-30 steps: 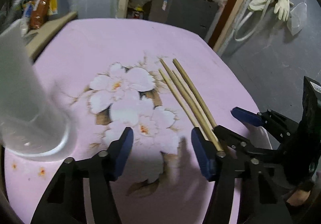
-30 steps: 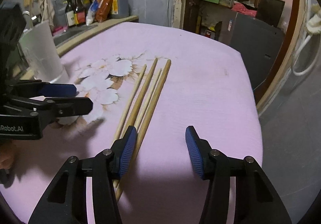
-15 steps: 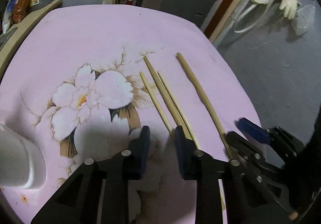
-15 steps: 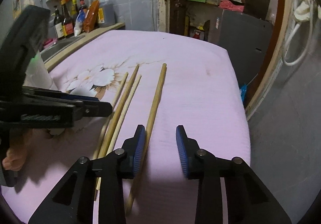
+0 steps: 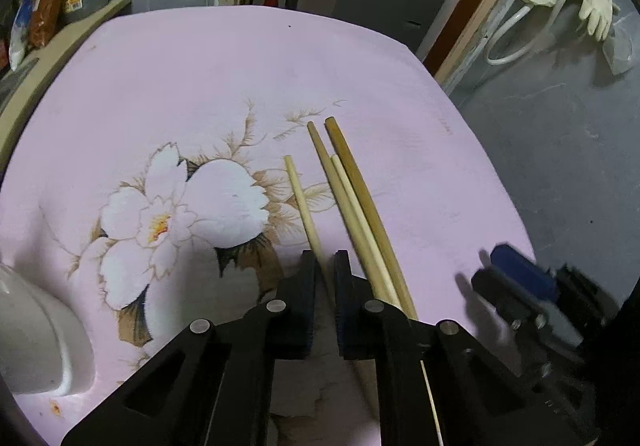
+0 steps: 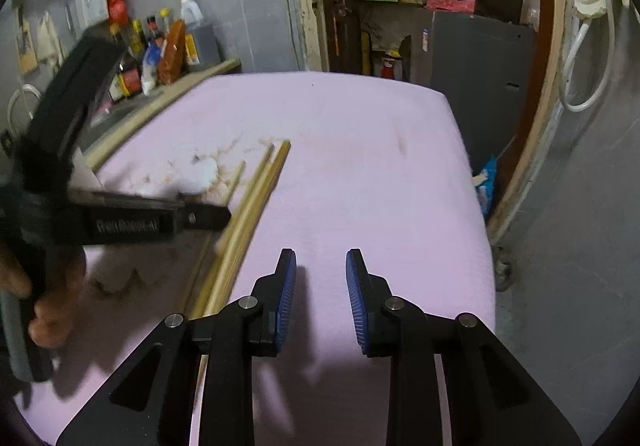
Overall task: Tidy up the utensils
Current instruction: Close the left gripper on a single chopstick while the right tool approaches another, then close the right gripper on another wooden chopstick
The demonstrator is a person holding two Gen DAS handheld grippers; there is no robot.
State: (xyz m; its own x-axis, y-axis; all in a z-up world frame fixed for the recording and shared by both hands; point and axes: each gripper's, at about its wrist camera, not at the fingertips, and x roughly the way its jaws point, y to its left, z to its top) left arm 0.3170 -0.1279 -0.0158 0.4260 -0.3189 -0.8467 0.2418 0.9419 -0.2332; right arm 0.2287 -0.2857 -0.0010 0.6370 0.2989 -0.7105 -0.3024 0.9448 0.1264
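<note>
From the left wrist view, the left claw (image 5: pixel 325 278) has just been closing, and its dark blue pads now pinch the lone pale chopstick (image 5: pixel 301 202), the one lying apart on the left of the set, near the middle of the tabletop (image 5: pixel 168 78); the narrow gap fits a thin round stick, probably so it can be lifted alone. Just right of it, three more chopsticks (image 5: pixel 360 206) lie touching side by side, smooth wooden rods, one darker and thicker-looking, all pointing toward the tabletop's far edge. A frosted white cup (image 5: pixel 36 330) sits at the near left edge, likely the holder meant for them. The cover is soft pink cloth printed with white blossoms. From the right wrist view, the right claw (image 6: pixel 321 296) hangs over bare pink cloth near the right edge; its ribbed blue pads have narrowed slightly but stand apart with nothing between them, seemingly waiting its turn. The chopsticks lie just to its left, with the left claw, blurred, across them.
</note>
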